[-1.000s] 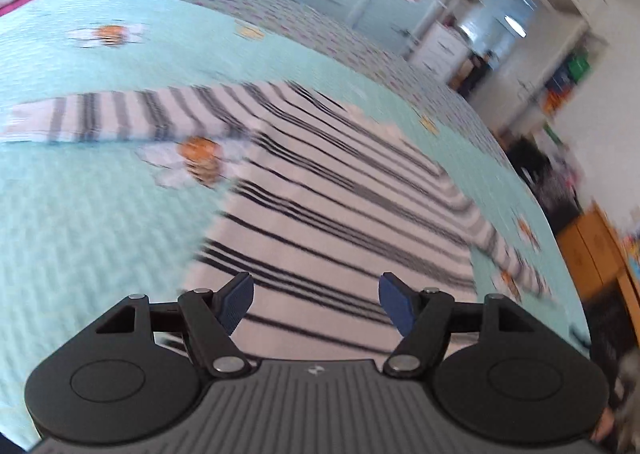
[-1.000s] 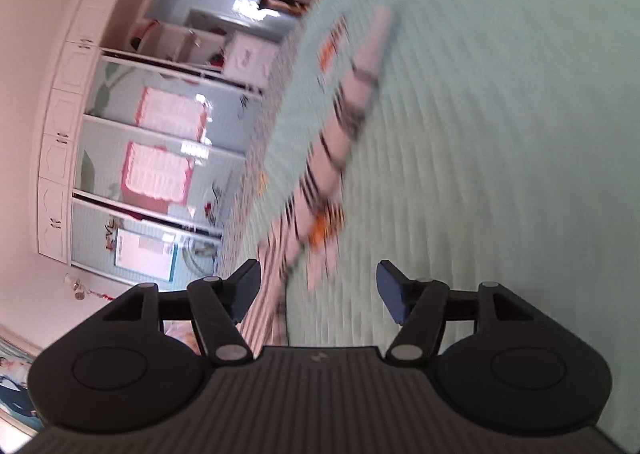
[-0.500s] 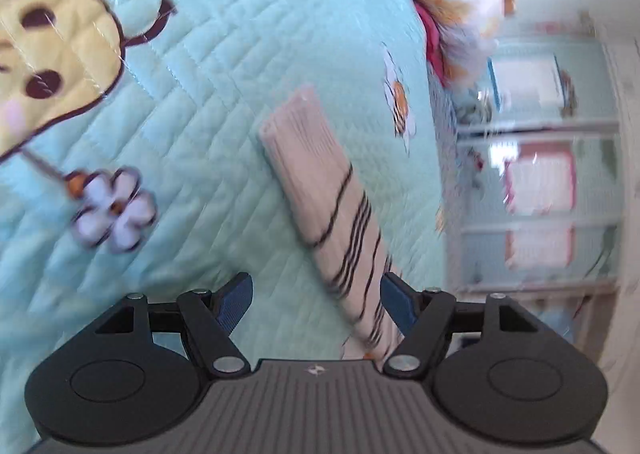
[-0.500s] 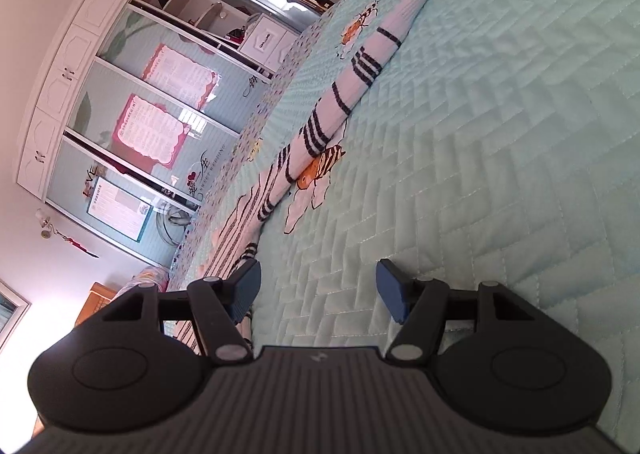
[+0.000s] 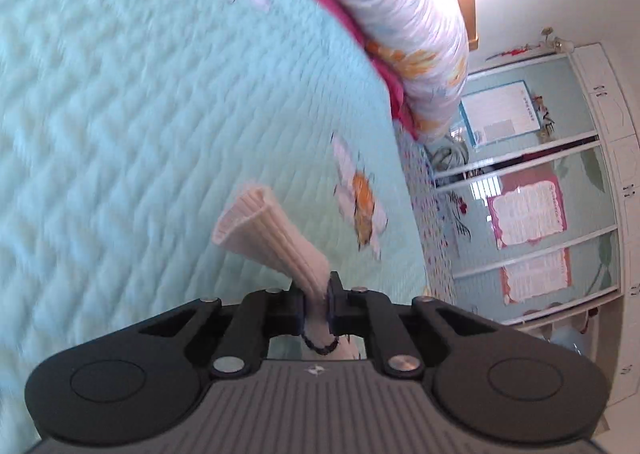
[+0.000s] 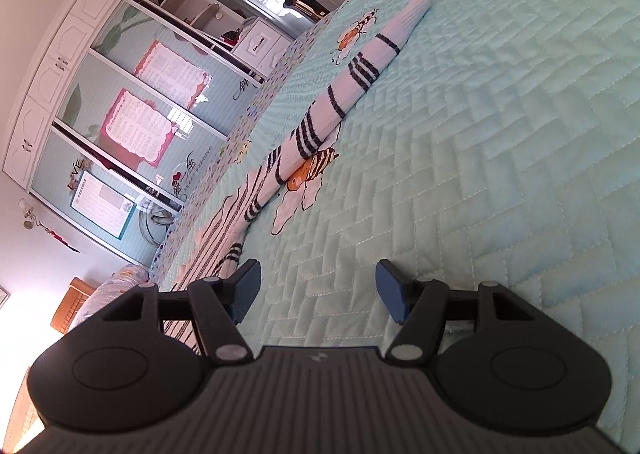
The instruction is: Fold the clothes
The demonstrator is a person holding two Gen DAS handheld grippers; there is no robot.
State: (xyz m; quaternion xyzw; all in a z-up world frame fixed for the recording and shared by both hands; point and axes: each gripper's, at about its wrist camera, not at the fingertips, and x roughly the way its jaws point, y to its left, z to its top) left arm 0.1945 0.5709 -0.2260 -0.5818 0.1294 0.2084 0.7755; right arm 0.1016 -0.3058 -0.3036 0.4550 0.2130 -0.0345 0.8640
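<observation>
The sweater [image 6: 256,190], cream with dark stripes, is lying flat on the quilt [image 6: 500,142], with one sleeve [image 6: 360,74] stretching away toward the far end of the bed and its cuff resting flat out there. The other cuff [image 5: 272,238] is being pinched in the left gripper [image 5: 318,310], jaws clamped tight on the ribbed knit just behind the open end, so the cuff is sticking out ahead of the fingertips and lifting clear of the quilt. Step looks like the first sleeve fold: cuff grabbed, not yet carried in. Next move is probably calling for swinging that sleeve across onto the body and laying it flat without dragging the rest of the sweater. The right gripper [image 6: 316,290] is hovering just over the quilt, jaws standing wide apart with nothing between them; the sweater body is sitting just left of its left finger, the far sleeve well ahead of it, not touched. A pillow [image 5: 392,14] is lying at the bed's far right edge in the left view, wardrobe doors [image 6: 132,126] beyond.
</observation>
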